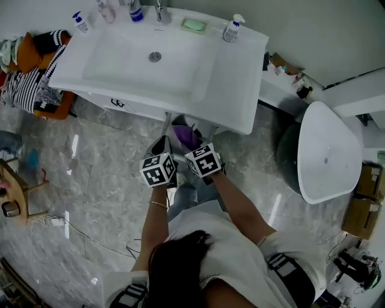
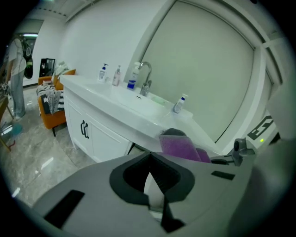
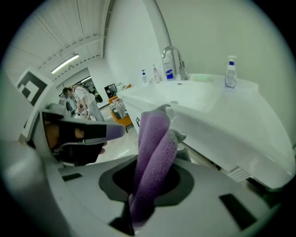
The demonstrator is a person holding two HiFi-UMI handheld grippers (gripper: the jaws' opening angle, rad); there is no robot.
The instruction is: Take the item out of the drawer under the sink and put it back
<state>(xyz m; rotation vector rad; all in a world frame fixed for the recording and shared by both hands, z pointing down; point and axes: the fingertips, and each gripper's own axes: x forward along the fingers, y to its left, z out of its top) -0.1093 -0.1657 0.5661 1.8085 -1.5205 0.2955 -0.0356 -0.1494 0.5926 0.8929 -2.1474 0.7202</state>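
Observation:
A folded purple cloth (image 3: 155,152) stands up from my right gripper (image 3: 149,187), which is shut on its lower end. In the head view the purple cloth (image 1: 187,137) is just below the front edge of the white sink (image 1: 120,66), over a dark opening under the basin; I cannot make out the drawer itself. My left gripper (image 1: 163,146) hangs close beside the right gripper (image 1: 191,146). In the left gripper view the left gripper (image 2: 149,161) has its jaws together with nothing between them, and the purple cloth (image 2: 181,146) shows just ahead to the right.
White cabinet doors with black handles (image 2: 84,129) lie under the basin's left part. Bottles (image 1: 231,29) and a tap (image 1: 160,11) stand along the sink's back edge. An orange chair with striped cloth (image 1: 33,81) is at the left, and a white fixture (image 1: 328,150) at the right.

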